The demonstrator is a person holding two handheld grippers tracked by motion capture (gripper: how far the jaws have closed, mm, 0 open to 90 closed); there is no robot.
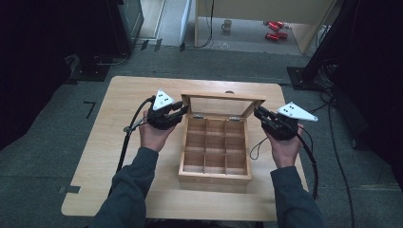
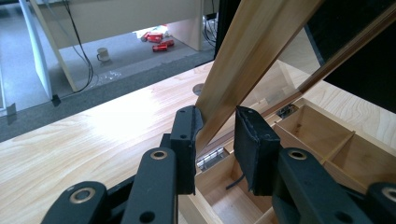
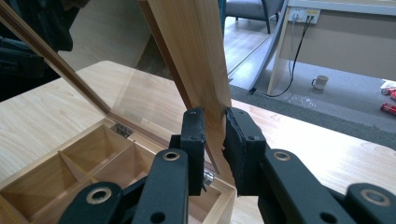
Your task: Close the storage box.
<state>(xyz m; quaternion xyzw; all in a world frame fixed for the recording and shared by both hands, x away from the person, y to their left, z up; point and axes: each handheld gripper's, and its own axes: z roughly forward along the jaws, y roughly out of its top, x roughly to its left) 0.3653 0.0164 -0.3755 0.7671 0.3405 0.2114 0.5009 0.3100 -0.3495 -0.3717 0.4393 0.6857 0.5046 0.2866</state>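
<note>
Table: both tools clamp lid; hinge visible close-up.

Pale wood all round, black matt claws

The box is light, unvarnished-looking wood, smooth with a fine straight grain, and so are its thin dividers; its lid is a frame of that wood around a clear glossy pane, with small shiny metal hinges at the back. The counter is pale wood too, smooth with a soft sheen. The left claw is black matt plastic with brass-coloured rivets and rough, worn dark pads; the right claw looks alike. Grey carpet, matt, on the floor.
</note>
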